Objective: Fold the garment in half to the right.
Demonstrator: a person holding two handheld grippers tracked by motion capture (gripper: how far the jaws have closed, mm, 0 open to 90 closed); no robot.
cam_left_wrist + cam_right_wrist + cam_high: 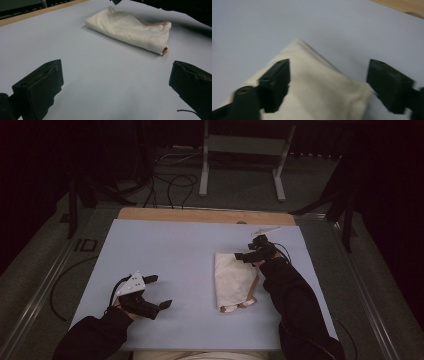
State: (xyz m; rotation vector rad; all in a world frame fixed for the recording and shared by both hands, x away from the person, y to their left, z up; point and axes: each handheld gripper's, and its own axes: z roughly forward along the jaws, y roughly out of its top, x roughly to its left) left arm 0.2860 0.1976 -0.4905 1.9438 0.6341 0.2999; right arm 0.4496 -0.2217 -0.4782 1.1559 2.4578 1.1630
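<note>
While my right hand-held gripper [243, 254] hangs over the far corner of the folded cream cloth [234, 279], its jaws stand wide apart with nothing pinched; in the right gripper view that corner sits between and below them, not pressed by either. The cloth lies flat on the pale blue sheet [180, 260] covering the counter, right of centre, tan strap edge showing at its near end. My left hand-held gripper [159, 292] is well apart at the near left, jaws spread, holding nothing, pointed toward the cloth [130, 27]. Bare wood strip [200, 215] along the counter's far edge.
</note>
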